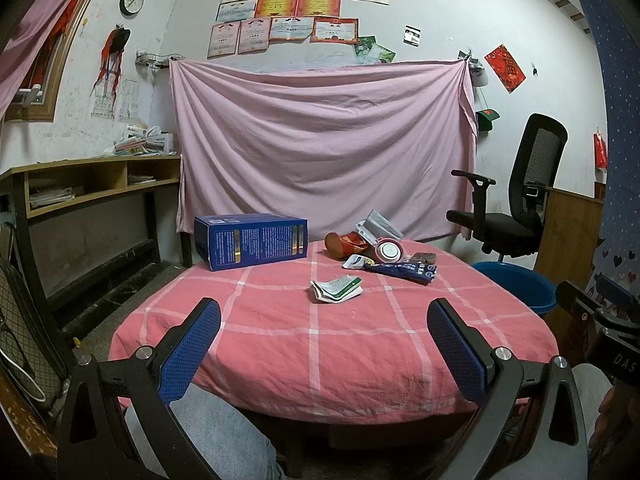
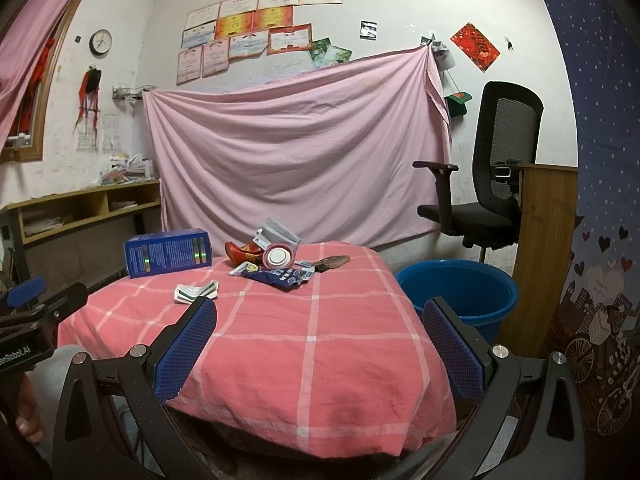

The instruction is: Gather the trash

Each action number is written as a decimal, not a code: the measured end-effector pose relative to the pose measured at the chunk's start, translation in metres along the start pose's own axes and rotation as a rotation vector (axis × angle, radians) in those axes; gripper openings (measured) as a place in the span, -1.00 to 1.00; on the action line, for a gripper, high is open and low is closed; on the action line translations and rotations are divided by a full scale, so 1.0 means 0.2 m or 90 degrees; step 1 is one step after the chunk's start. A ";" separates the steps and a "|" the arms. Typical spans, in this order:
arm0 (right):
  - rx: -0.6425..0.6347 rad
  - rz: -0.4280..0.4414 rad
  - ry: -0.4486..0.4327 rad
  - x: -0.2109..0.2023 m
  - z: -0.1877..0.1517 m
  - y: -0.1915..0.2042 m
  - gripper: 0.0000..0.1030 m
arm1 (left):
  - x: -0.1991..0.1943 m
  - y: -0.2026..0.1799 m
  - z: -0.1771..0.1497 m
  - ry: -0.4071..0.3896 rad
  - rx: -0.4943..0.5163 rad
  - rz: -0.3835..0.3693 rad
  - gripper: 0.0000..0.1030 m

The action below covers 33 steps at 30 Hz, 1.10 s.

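Trash piled at the far side of the table (image 1: 280, 344), probably staged there for clearing: red cup (image 1: 345, 245) on its side, touching a round lid (image 1: 389, 251), grey mask (image 1: 380, 226) behind them, blue wrapper (image 1: 404, 271) in front, folded leaflet (image 1: 335, 289) nearer and apart. Blue box (image 1: 251, 241) off to the left. Blue bucket (image 2: 460, 292) just beside the table's right edge, likely put there as the bin.

Left gripper (image 1: 323, 316) spread wide, empty, held back at the near edge. Right gripper (image 2: 319, 316) likewise released, holding nothing. All trash well ahead of both sets of jaws, none between them; leaflet closest, just past the right gripper's left finger in that view.
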State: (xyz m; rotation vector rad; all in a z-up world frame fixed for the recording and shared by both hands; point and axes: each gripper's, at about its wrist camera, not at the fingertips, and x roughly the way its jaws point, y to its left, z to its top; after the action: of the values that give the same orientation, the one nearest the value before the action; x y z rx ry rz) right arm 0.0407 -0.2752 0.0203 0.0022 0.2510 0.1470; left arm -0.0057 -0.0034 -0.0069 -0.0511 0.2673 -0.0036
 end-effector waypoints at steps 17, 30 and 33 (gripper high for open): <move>0.001 0.000 0.000 0.01 0.00 -0.01 1.00 | 0.01 0.02 0.01 0.000 -0.003 0.000 0.96; 0.001 0.001 0.001 0.00 0.00 -0.01 1.00 | 0.01 0.02 0.00 0.000 -0.004 0.000 0.96; 0.001 0.001 0.002 0.00 -0.01 -0.01 1.00 | 0.01 0.02 0.01 0.000 -0.004 -0.001 0.96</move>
State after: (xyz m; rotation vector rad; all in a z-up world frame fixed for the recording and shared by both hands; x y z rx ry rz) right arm 0.0413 -0.2771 0.0189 0.0033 0.2541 0.1477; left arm -0.0033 0.0011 -0.0055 -0.0581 0.2670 -0.0035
